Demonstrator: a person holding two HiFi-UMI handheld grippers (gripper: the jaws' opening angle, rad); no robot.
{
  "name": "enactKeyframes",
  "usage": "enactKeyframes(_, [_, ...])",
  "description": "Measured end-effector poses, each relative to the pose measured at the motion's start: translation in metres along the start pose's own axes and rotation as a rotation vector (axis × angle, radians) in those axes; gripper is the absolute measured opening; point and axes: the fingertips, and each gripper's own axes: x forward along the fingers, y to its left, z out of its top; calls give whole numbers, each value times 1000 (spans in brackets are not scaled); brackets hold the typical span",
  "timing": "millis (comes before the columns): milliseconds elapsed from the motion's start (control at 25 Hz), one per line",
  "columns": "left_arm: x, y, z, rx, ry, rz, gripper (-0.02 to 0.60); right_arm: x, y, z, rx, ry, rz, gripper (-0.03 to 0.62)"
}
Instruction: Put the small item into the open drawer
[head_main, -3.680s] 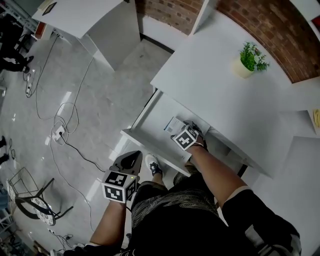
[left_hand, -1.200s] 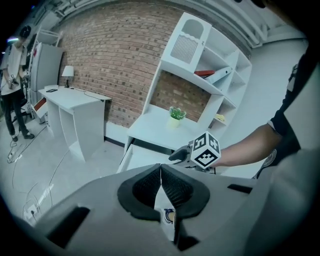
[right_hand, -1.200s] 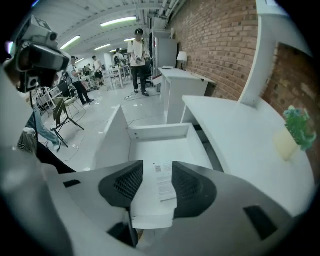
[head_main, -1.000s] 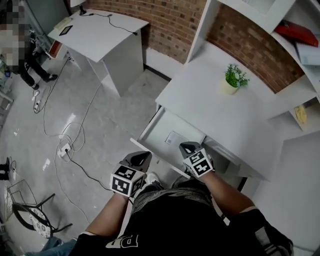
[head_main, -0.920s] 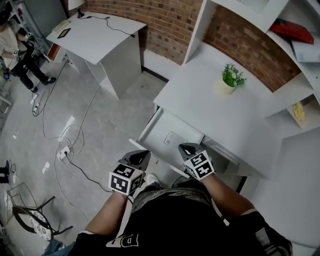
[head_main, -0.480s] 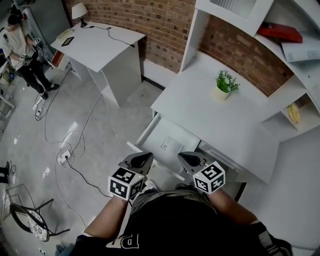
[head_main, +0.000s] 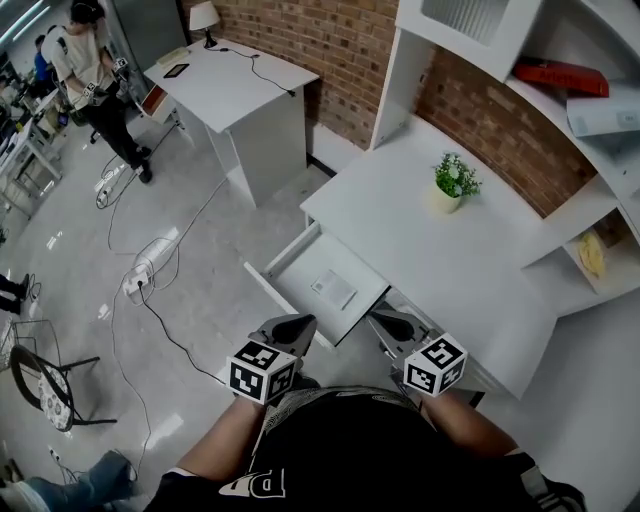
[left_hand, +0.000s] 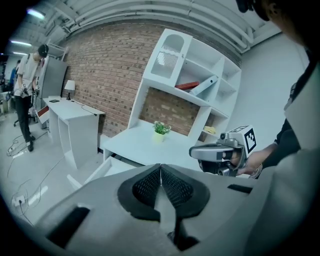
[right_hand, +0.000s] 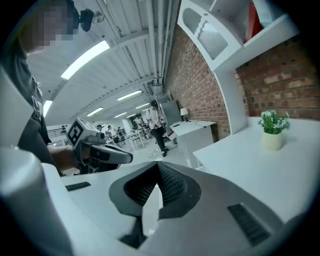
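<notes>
Your left gripper: jaws pressed together, empty, just near of the drawer front. Right gripper: likewise, empty. Item: flat inside the open drawer.

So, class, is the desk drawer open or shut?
Open. The drawer juts out from under the desk, its inside in view, with a small flat item lying in it.

- Black top, white print low on its left side.
- Left gripper: smooth grey shell, white cube with black square markers at the rear.
- Right gripper: same grey shell, matching marker cube.
- Fingers lined with black ribbed pads, set in a dark recess, narrow rectangular slots in the shell alongside.
</notes>
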Motion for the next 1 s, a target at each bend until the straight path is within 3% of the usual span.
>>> enactKeyframes(160, [6, -45, -11, -15, -43, 30, 17, -40, -2, -19, 6, 8, 44, 5])
enactKeyframes(520, [3, -118, -53, -46, -52, 118, 17, -110, -6, -65, 7, 66, 70, 3])
enactKeyframes(760, [-4, -134, -65, -67, -27, 144, 17, -125, -1, -69, 5, 78, 77, 5])
enactKeyframes(1000, [-5, -137, -63, -28, -34, 145, 17, -125, 4, -73, -13, 81, 76, 5])
